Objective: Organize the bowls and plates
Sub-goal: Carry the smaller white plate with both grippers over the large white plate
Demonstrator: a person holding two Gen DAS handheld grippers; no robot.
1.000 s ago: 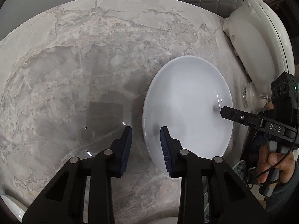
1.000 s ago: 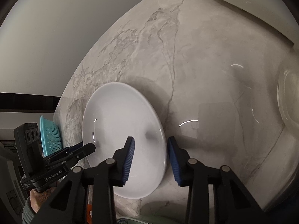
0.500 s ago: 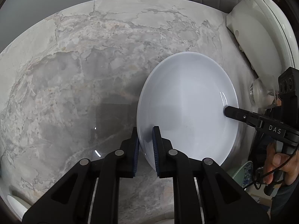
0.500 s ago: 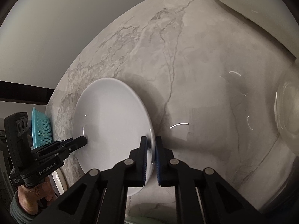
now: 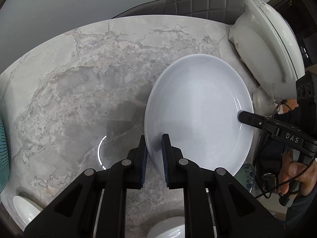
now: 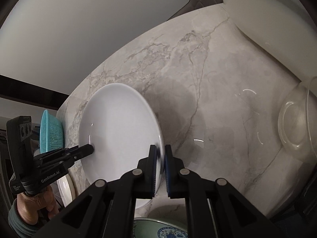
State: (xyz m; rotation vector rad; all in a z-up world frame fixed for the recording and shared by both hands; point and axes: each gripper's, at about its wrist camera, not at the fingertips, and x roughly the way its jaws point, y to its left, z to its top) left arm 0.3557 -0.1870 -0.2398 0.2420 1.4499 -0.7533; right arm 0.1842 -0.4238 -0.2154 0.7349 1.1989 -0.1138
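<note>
White plate [image 5: 198,115] between both – left gripper [image 5: 154,154], right gripper [image 6: 160,162] clamped on opposite rims.

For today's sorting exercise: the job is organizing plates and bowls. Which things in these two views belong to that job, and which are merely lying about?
Part of the job:
- large white plate, gripped at opposite rims by the left gripper and right gripper
- small white bowl
- blue-patterned plate
- clear glass bowl

Lying about:
- teal colander
- white appliance
- marble table
</note>
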